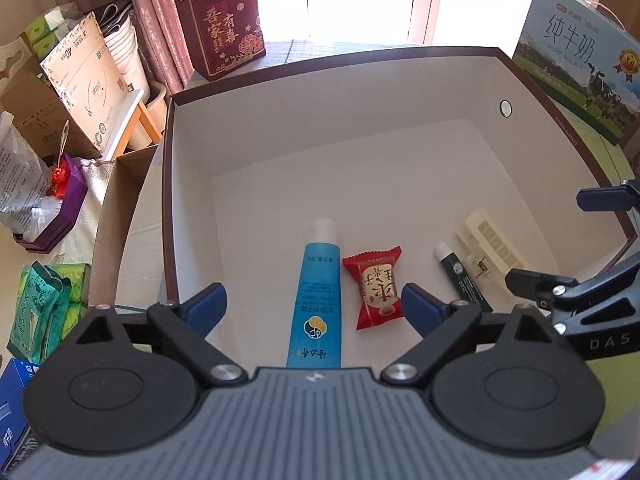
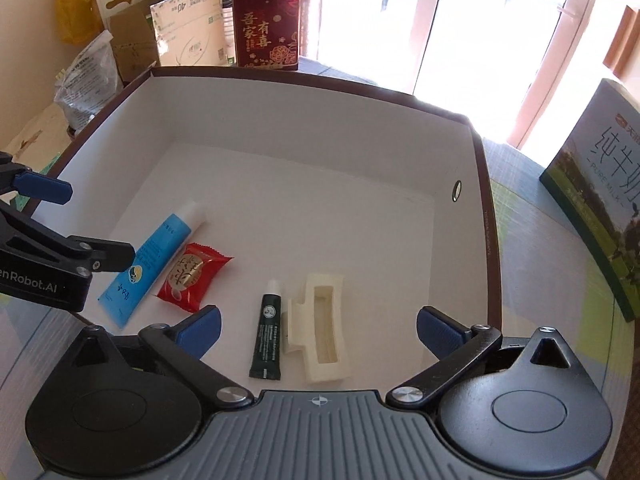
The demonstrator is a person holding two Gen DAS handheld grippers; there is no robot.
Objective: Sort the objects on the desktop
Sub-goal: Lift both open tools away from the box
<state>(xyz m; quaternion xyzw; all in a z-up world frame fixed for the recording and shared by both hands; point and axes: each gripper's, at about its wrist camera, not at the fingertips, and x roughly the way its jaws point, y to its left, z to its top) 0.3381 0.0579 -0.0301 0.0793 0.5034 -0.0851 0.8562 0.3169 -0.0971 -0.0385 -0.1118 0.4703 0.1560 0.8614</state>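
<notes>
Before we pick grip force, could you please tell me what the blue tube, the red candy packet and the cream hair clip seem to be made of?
Blue tube: soft plastic, satin sheen, flat crimped end, white cap.
Red candy packet: thin glossy film, likely plastic; crinkled, with serrated ends.
Cream hair clip: rigid moulded plastic, matte, with crisp edges.

Open tool (image 2: 318,330), clip (image 2: 320,332), tube (image 2: 266,338) in box (image 2: 486,240)
</notes>
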